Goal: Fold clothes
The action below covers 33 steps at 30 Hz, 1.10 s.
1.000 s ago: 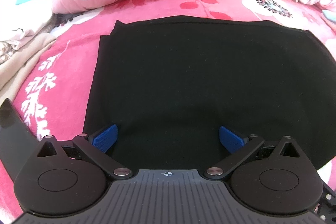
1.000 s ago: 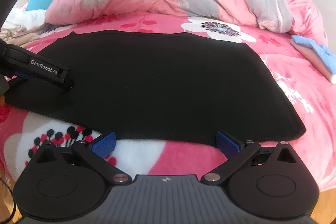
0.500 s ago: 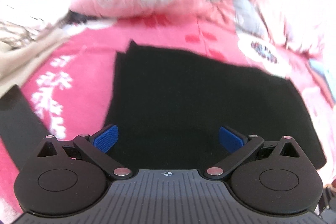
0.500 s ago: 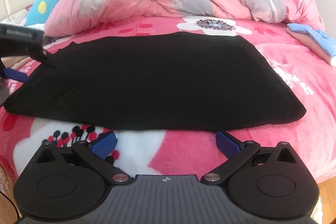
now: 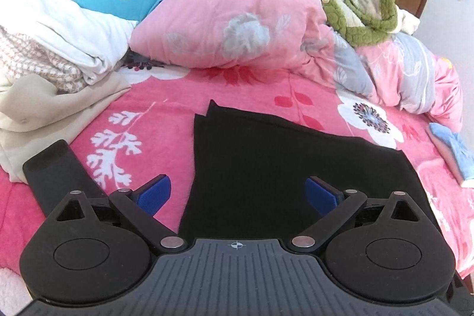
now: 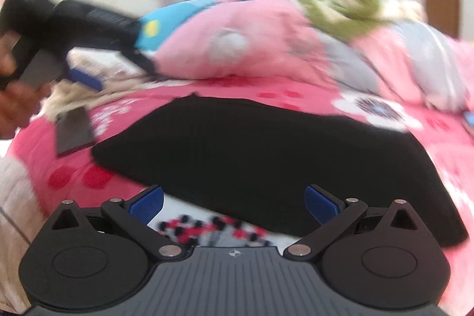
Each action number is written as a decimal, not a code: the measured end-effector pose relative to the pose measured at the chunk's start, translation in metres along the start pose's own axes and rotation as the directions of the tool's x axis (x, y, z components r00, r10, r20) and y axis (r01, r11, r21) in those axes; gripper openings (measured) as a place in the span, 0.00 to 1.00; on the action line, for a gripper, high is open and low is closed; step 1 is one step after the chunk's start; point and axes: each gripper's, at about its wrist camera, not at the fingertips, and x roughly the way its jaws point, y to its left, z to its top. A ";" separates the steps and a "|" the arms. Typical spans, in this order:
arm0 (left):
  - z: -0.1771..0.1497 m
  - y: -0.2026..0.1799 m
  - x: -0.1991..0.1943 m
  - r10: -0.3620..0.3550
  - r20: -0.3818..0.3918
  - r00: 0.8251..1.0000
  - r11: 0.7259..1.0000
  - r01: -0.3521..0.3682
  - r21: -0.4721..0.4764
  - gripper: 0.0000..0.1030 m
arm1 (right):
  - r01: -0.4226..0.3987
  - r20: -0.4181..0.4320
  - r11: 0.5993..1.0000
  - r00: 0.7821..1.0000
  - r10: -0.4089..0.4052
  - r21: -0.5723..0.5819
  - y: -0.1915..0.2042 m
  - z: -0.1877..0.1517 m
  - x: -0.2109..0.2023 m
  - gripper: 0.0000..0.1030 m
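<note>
A black garment (image 5: 266,162) lies folded flat on the pink flowered bedspread (image 5: 166,120). Its layered left edge shows in the left wrist view. My left gripper (image 5: 237,191) hangs open above that left edge, nothing between its blue pads. In the blurred right wrist view the same black garment (image 6: 266,147) spreads across the middle. My right gripper (image 6: 234,202) is open above its near edge, holding nothing. The left gripper (image 6: 86,79) appears there at the upper left, raised off the bed, held by a hand (image 6: 14,105).
A pile of pink and blue quilts (image 5: 237,19) with a green fleece (image 5: 364,17) fills the back. White and beige clothes (image 5: 44,73) are heaped at the left. A dark flat object (image 5: 56,173) lies left of the garment. A blue cloth (image 5: 456,153) rests at the right.
Both grippers have pulled back and lifted away from the black garment, still open. The left one has shifted left, past the garment's left edge. The garment lies unmoved.
</note>
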 end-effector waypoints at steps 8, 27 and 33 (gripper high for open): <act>0.002 0.020 -0.008 0.010 0.030 0.999 0.999 -0.008 -0.042 0.90 | -0.158 0.021 0.961 0.986 0.167 -0.226 0.061 0.020 0.036 1.00; -0.002 0.054 0.006 -0.034 -0.017 0.999 0.991 0.032 -0.129 0.59 | -0.217 -0.057 0.882 0.975 0.213 -0.419 0.135 0.020 0.096 0.62; -0.004 0.047 0.012 -0.029 -0.023 0.999 0.994 0.026 -0.105 0.64 | -0.215 -0.025 0.902 0.975 0.222 -0.375 0.124 0.024 0.085 0.62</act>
